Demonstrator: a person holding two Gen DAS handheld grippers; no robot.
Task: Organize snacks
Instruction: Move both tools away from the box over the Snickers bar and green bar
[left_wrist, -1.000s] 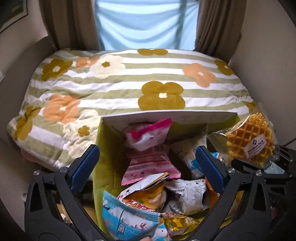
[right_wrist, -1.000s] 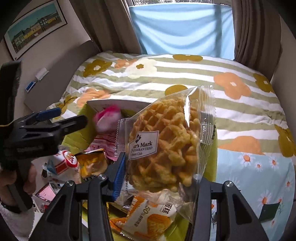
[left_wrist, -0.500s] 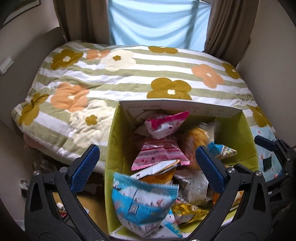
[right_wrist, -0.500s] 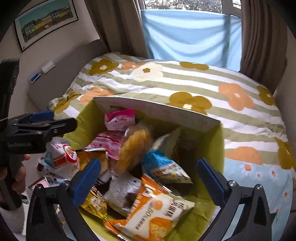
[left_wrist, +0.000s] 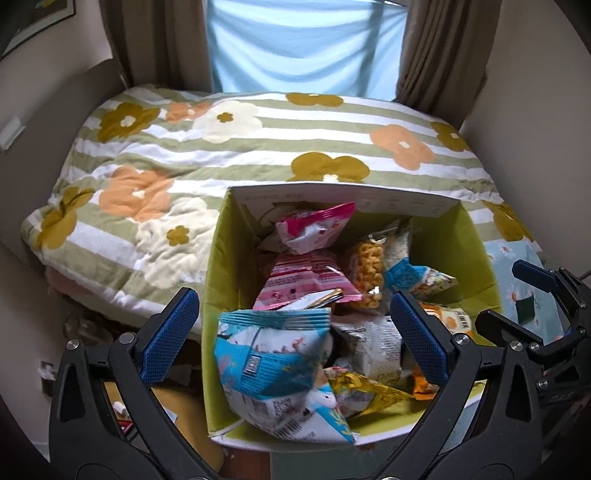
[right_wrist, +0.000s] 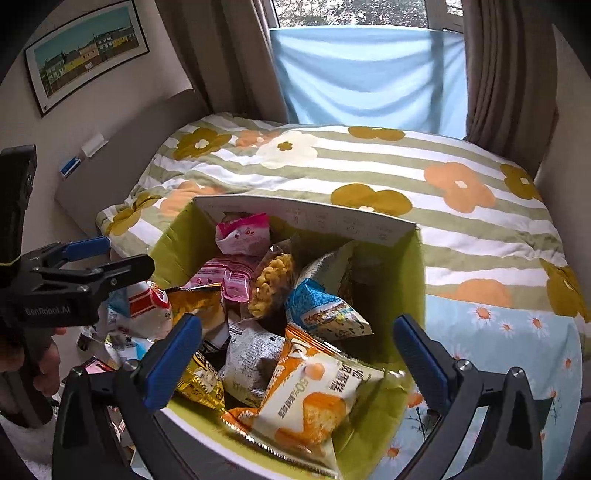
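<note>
A green cardboard box (left_wrist: 218, 258) (right_wrist: 417, 295) stands at the bed's near edge, full of snack packets. The waffle packet (left_wrist: 367, 271) (right_wrist: 271, 284) lies upright among them, next to a pink packet (left_wrist: 314, 229) (right_wrist: 242, 234) and a blue packet (left_wrist: 273, 354). An orange packet (right_wrist: 314, 402) lies at the front. My left gripper (left_wrist: 295, 332) is open and empty above the box's near side; it also shows in the right wrist view (right_wrist: 110, 254). My right gripper (right_wrist: 295, 347) is open and empty over the box; it also shows in the left wrist view (left_wrist: 509, 295).
A bed with a striped flower quilt (left_wrist: 258, 147) (right_wrist: 369, 173) fills the space behind the box. Curtains and a blue cloth (right_wrist: 369, 74) hang at the window. Loose packets (right_wrist: 144, 306) and clutter lie on the floor left of the box.
My right gripper held the waffle packet over the box one second ago. It has opened and the packet now lies inside the box. Both grippers have pulled back and up.
</note>
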